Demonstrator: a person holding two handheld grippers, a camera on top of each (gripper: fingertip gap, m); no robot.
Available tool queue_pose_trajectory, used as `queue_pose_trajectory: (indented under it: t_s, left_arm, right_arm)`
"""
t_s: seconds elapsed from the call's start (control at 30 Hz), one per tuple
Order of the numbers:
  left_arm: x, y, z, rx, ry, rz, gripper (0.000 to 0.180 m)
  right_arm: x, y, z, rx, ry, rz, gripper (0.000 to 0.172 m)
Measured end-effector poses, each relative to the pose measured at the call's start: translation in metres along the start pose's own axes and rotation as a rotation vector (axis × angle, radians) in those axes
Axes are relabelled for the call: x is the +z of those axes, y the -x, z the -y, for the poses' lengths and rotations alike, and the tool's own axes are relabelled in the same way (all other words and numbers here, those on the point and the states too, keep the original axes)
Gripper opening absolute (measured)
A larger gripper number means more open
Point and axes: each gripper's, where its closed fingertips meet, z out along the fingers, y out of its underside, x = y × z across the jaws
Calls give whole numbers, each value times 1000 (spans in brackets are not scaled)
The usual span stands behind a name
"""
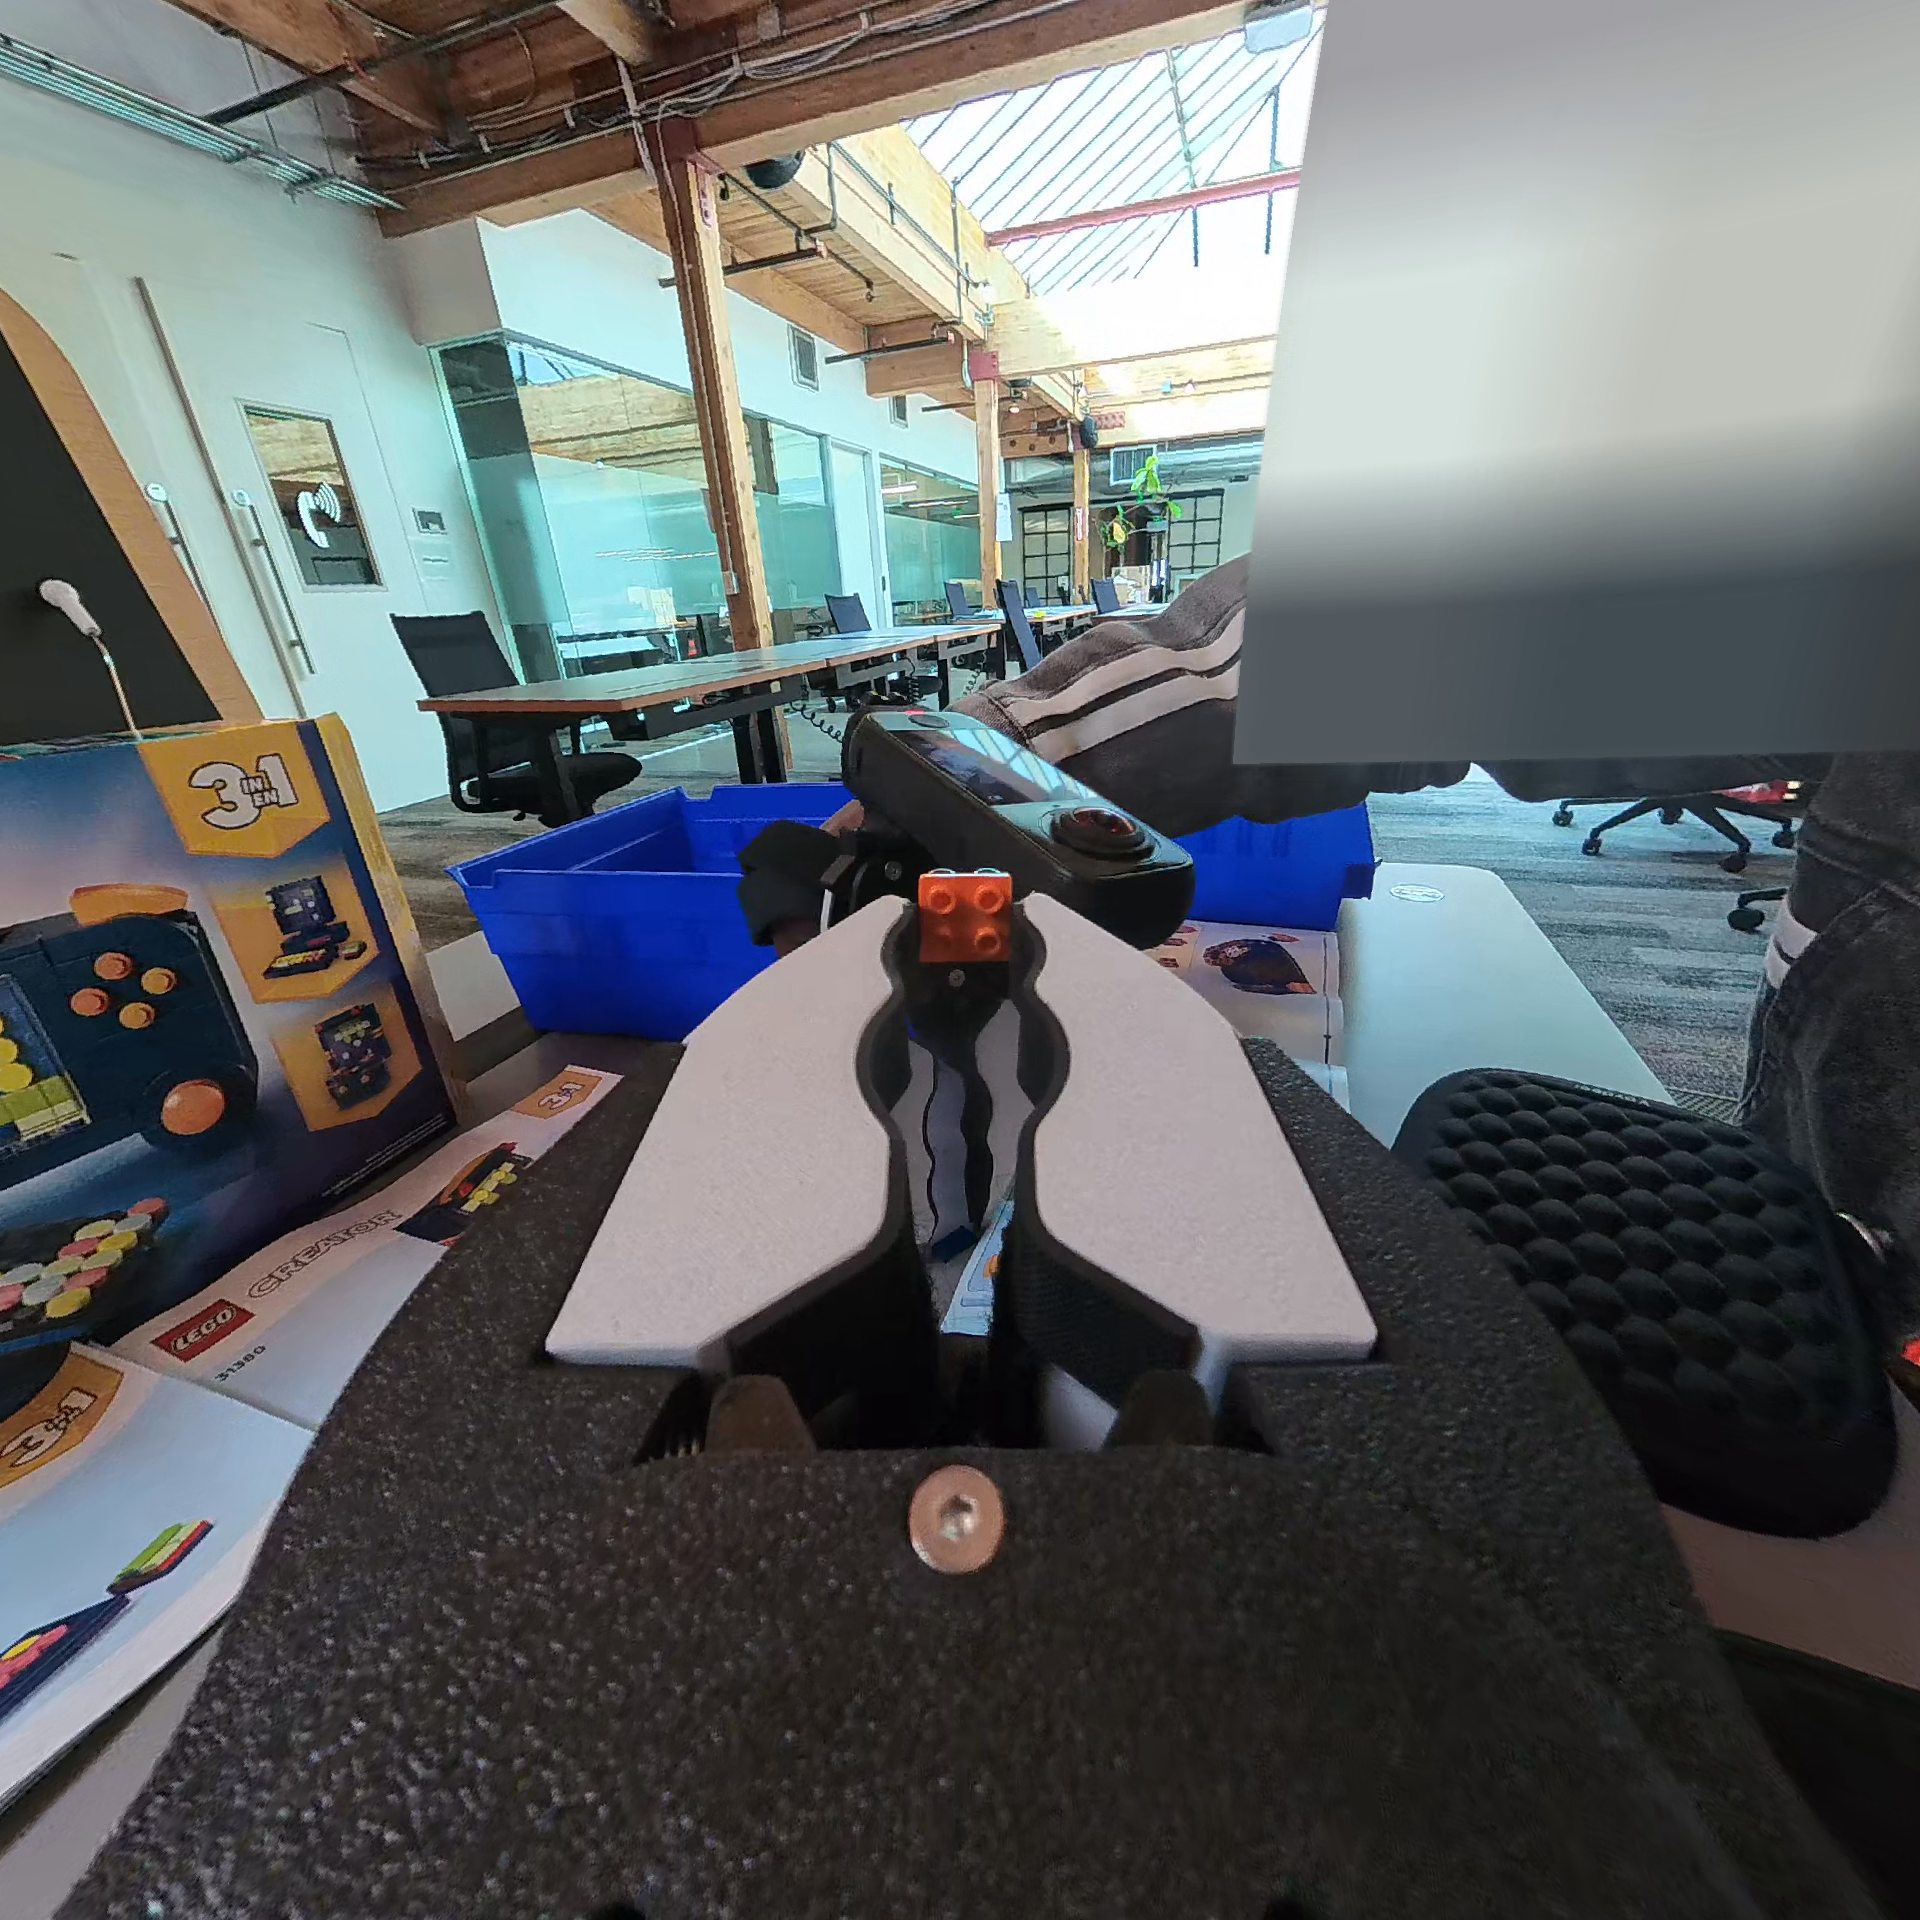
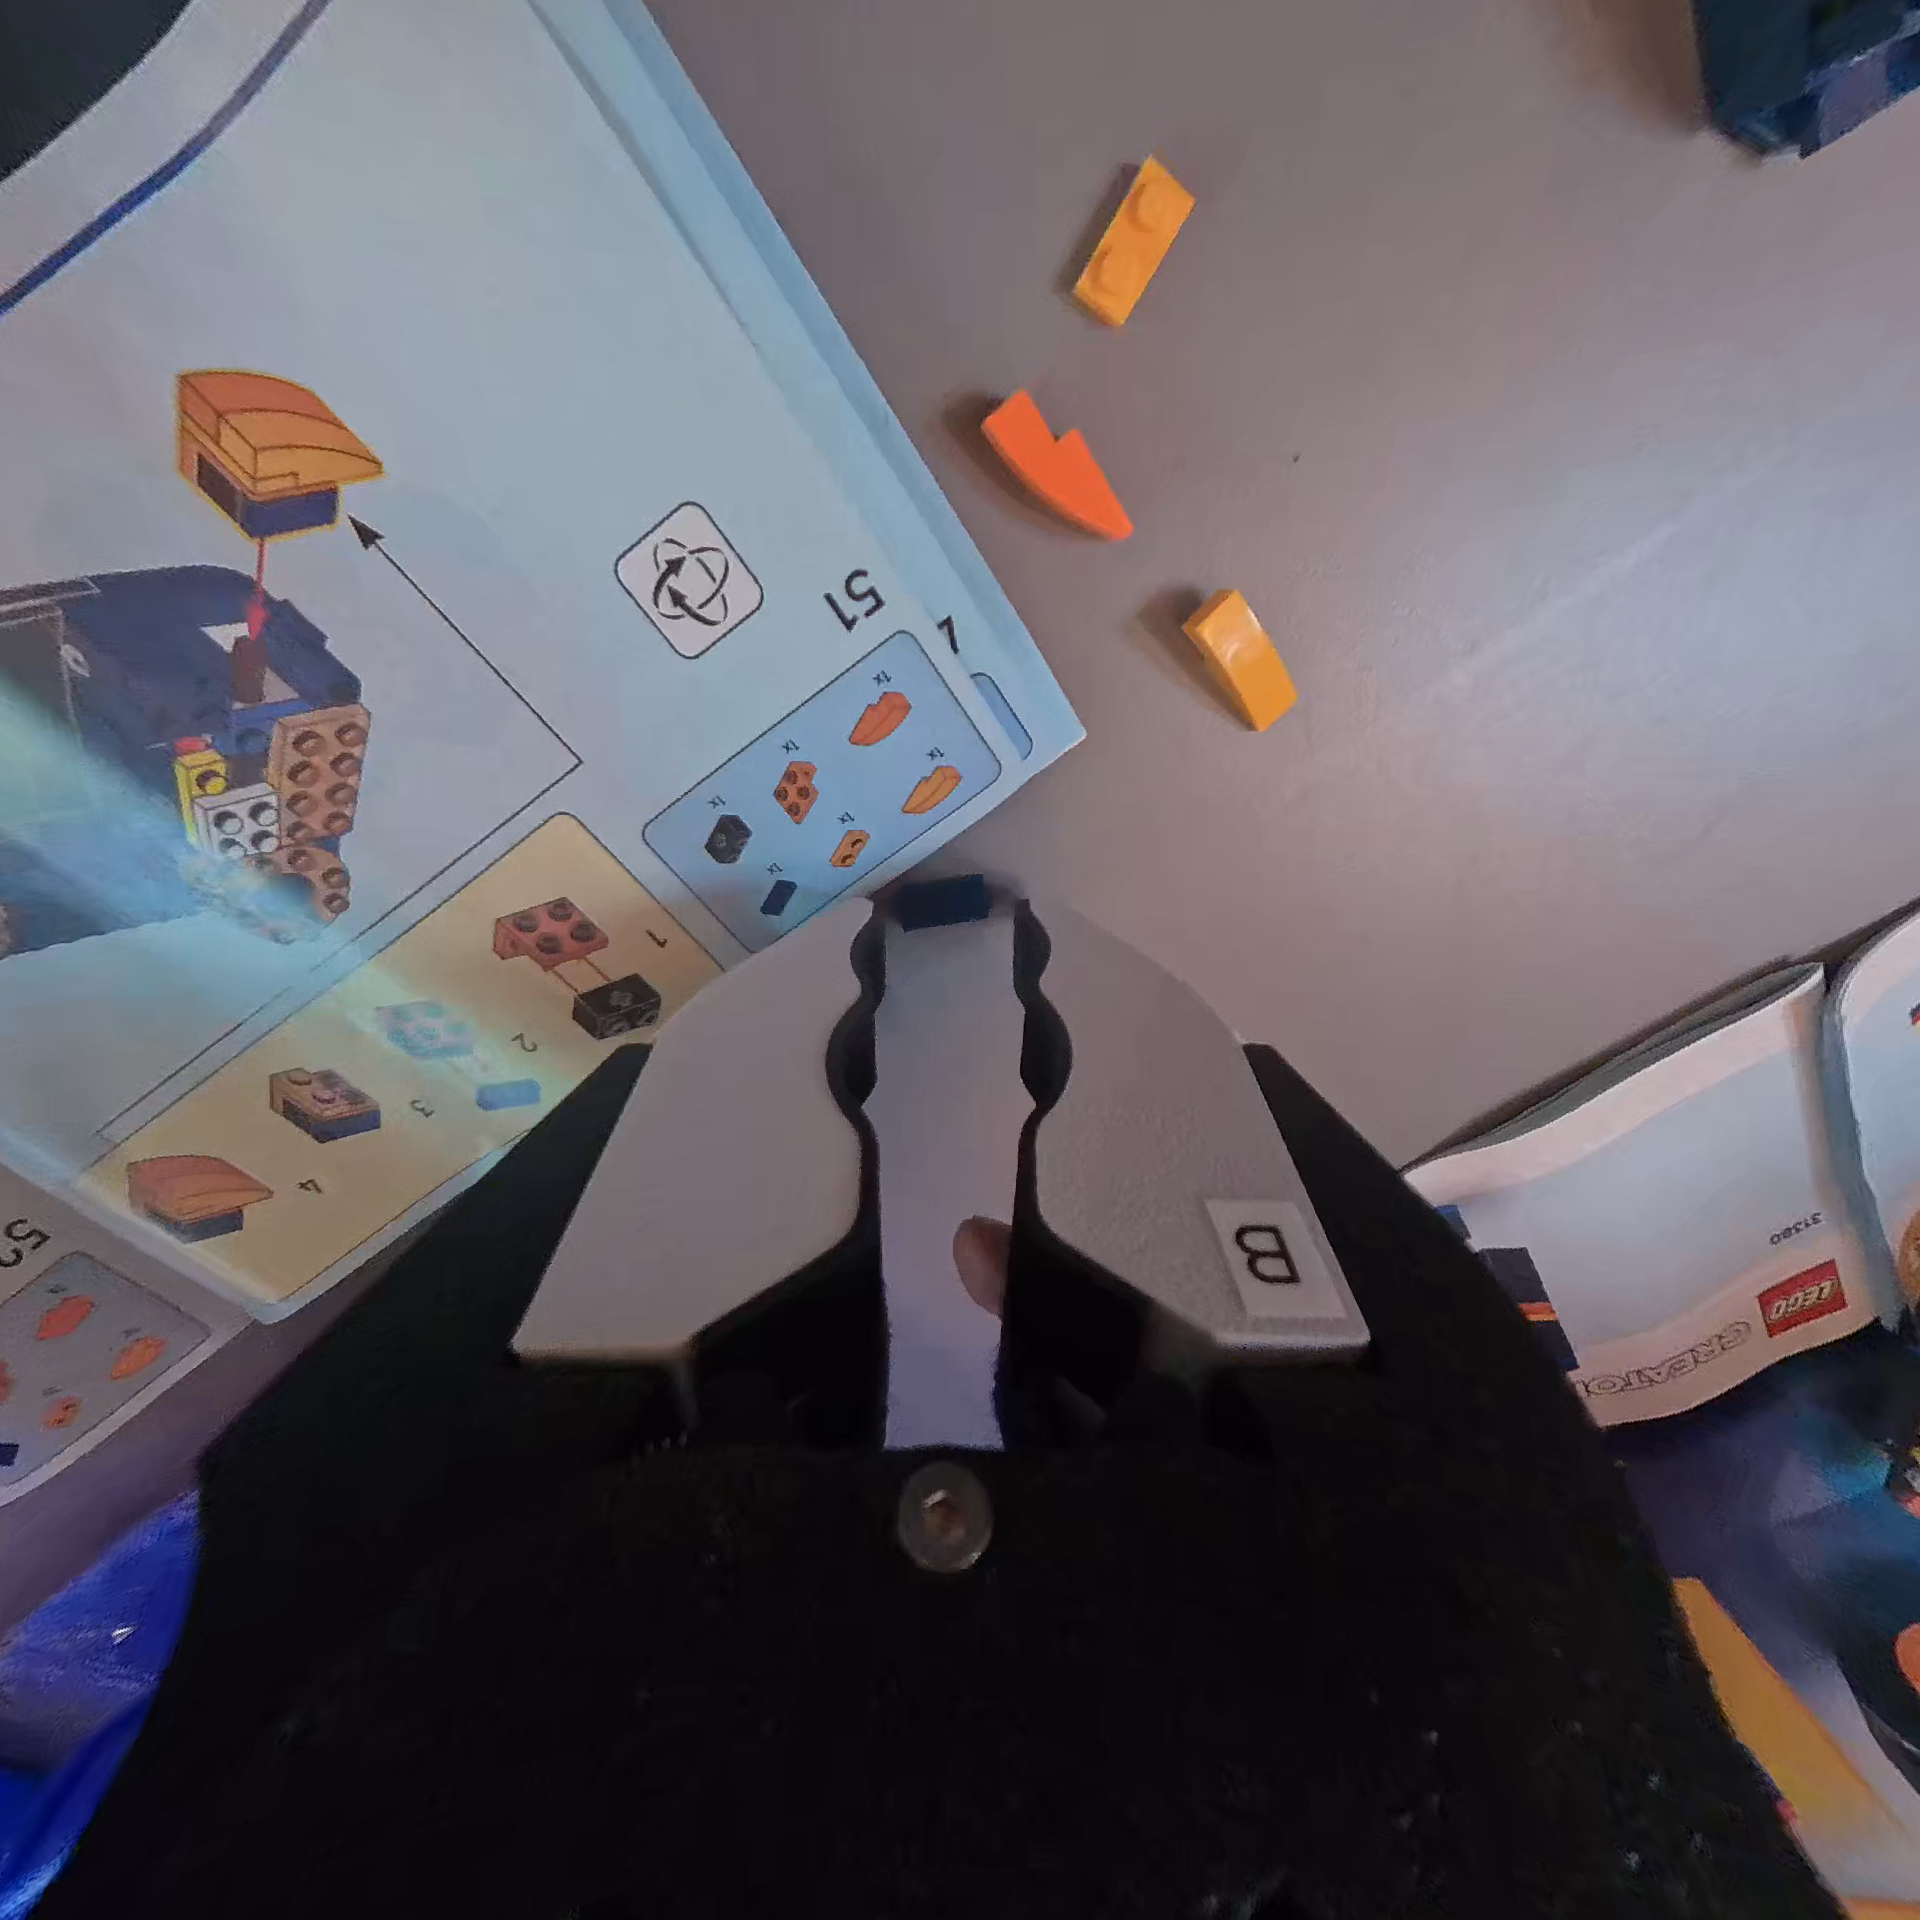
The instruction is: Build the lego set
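- L gripper [image 1: 964, 935]: clamped on a small orange brick [image 1: 964, 914] w/ studs facing the cam, both pads pressing its sides, held up off the table.
- Something black sits under the orange brick between the fingers; can't tell what it is.
- Just behind it: the other gripper's black camera [image 1: 1023, 821], a striped sleeve [image 1: 1132, 675] and a blue bin [image 1: 623, 914].
- Left of L gripper: toy box [image 1: 187, 997] standing upright, booklets flat on the table.
- R gripper [image 2: 943, 909]: pointing down at the grey table [image 2: 1455, 623], fingers spread; a small dark blue piece [image 2: 940, 900] sits at the tips. Left pad near it, right pad shows a gap, so not gripped.
- Blue piece lies right at the corner of the open instruction booklet [image 2: 468, 416].
- Beyond the tips, loose on the table: yellow flat plate [image 2: 1132, 241], orange curved piece [image 2: 1055, 468], yellow curved piece [image 2: 1238, 660].
- Closed booklet [image 2: 1662, 1226] on R side.
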Motion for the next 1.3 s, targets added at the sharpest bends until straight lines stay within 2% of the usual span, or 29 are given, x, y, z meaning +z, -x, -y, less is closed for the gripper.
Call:
queue_pose_trajectory:
  t_s: [0.23,0.33,0.4,0.6,0.73,0.87,0.97,1.13,1.3]
  left_arm:
    - [1,-1,-3,-2,12,-10,15]
    - [1,-1,-3,8,14,-3,15]
    - [1,2,-4,33,26,25,15]
    - [8,-5,-9,102,63,47,15]
    - [15,-16,-10,159,71,46,15]
    - [19,-29,-2,222,32,37,15]
    - [21,-37,3,238,8,18,15]
    - [24,-48,0,249,5,-11,15]
    - [26,-51,-2,240,-2,-23,15]
  right_arm:
    - [2,1,3,-7,-12,18,15]
    - [1,-1,1,78,-16,32,15]
    - [-8,-9,1,181,-31,-18,15]
    - [-94,-29,17,541,-144,-143,15]
    - [-146,-21,47,667,-224,-171,15]
    - [-176,-12,81,716,-285,-189,15]
    - [-182,-9,95,753,-285,-206,15]
    - [-170,1,102,813,-226,-169,15]
    - [-161,3,110,785,-141,-159,15]
